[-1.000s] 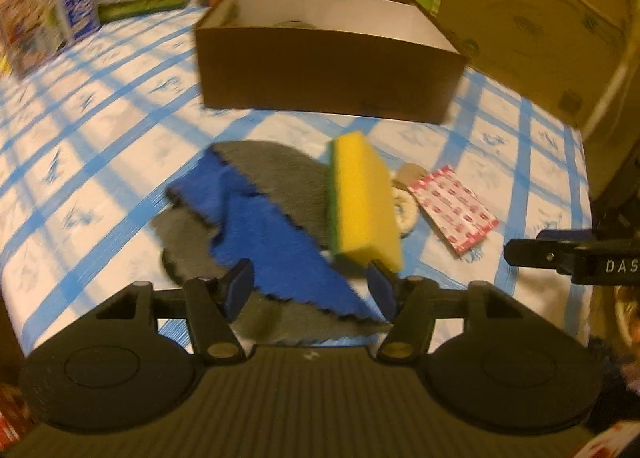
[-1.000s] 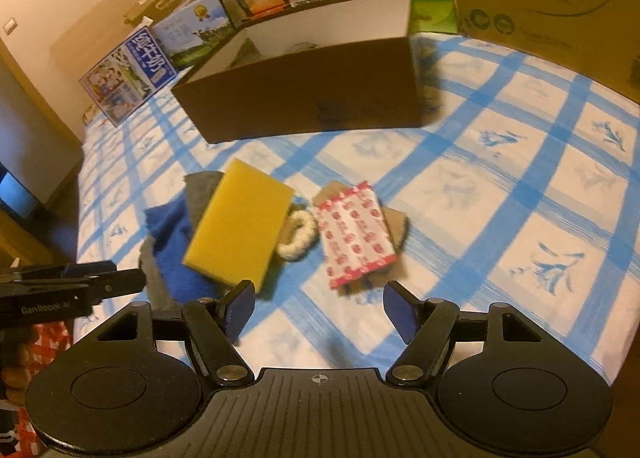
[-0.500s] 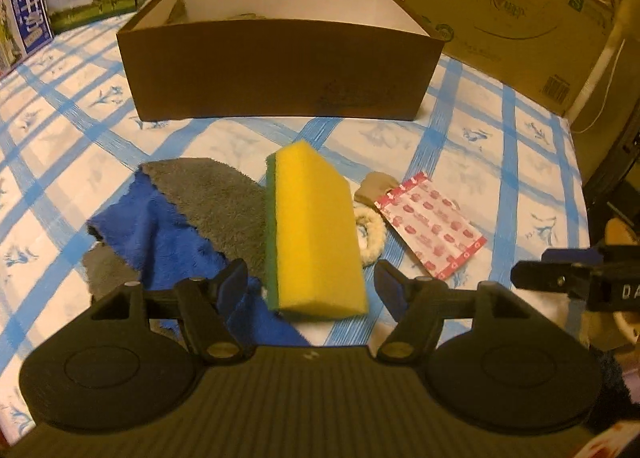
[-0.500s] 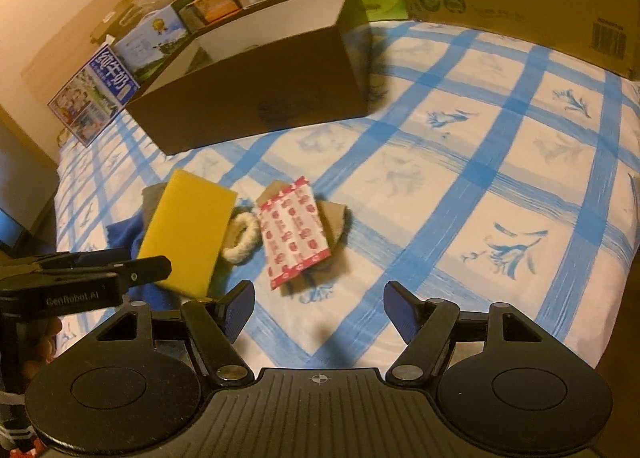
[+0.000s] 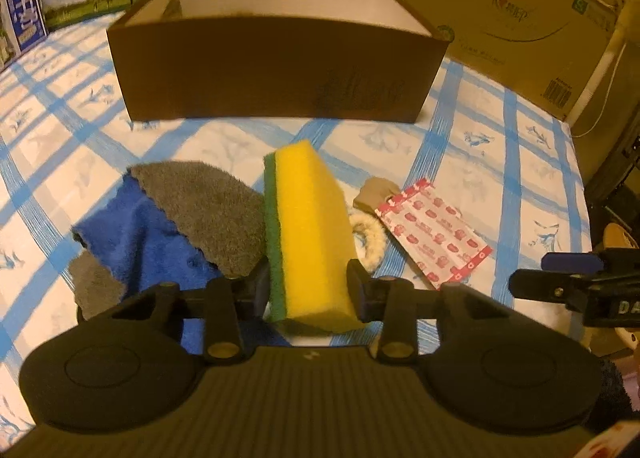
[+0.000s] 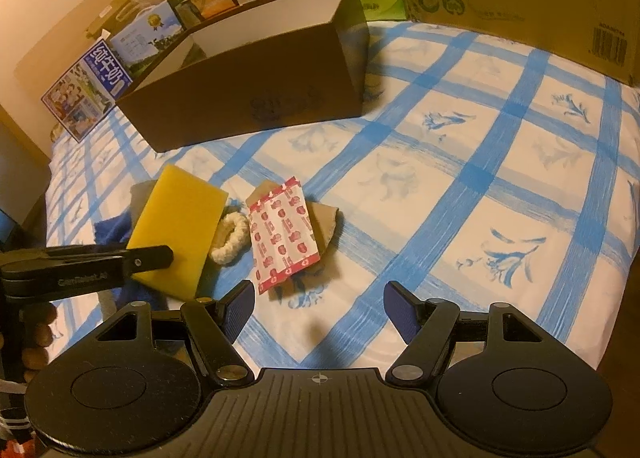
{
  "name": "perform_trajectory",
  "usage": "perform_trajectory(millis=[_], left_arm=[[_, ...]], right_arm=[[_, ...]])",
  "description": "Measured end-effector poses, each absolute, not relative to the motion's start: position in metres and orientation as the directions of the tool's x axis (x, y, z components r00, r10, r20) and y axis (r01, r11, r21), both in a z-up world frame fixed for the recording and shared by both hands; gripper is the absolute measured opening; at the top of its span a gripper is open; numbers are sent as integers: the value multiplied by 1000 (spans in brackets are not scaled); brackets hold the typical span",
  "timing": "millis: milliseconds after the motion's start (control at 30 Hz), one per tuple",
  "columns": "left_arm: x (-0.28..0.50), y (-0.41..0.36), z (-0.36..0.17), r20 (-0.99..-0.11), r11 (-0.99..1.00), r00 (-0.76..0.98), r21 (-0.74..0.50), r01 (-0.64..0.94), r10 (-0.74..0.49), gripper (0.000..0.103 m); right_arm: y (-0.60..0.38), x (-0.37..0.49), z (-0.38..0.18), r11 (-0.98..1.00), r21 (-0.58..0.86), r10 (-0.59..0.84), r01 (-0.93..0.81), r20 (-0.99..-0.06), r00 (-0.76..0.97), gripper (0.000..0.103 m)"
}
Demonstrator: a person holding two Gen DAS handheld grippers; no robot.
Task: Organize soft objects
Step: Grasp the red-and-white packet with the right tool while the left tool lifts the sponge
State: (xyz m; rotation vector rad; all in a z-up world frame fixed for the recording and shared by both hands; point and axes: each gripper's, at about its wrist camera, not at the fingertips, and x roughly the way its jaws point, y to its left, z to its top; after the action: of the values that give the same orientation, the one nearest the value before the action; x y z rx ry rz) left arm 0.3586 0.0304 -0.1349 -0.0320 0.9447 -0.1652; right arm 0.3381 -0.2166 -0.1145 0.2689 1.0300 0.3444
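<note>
The left gripper (image 5: 307, 285), jaws just closing, pinches the yellow sponge (image 5: 310, 225); the right gripper (image 6: 319, 310) hangs spread above bare bedsheet (image 6: 460, 193) near its edge.

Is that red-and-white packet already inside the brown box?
No, the packet lies on the checked cloth in front of the box, beside the sponge.

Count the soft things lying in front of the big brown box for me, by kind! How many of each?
Sponge, yellow and green, pinched in the left claw: 1
Fuzzy cloths, grey cloth and blue cloth: 2
White fluffy hair tie: 1
Red-and-white patterned packet: 1
Tan piece under the packet: 1
Total: 6
</note>
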Motion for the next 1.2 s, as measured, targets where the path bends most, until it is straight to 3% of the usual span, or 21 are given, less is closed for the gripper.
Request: perform_trajectory(millis=[200,400,733,1200], left_arm=[[346,40,-108,-749,988,645,-95,121,-151,34],[338,55,-89,-706,997,704,-22,75,-69,34],[346,84,-95,-710,1000,704,16,-14,21,34],[345,83,-107,-730,1000,684,13,-10,16,34]], right_arm=[[-203,340,-112,917,333,398,-219,-776,490,71],[-182,345,-112,915,271,395,-300,-756,522,71],[-171,369,-134,914,244,390,-325,-752,532,69],[-159,366,-145,904,187,380,-384,-762,524,24]])
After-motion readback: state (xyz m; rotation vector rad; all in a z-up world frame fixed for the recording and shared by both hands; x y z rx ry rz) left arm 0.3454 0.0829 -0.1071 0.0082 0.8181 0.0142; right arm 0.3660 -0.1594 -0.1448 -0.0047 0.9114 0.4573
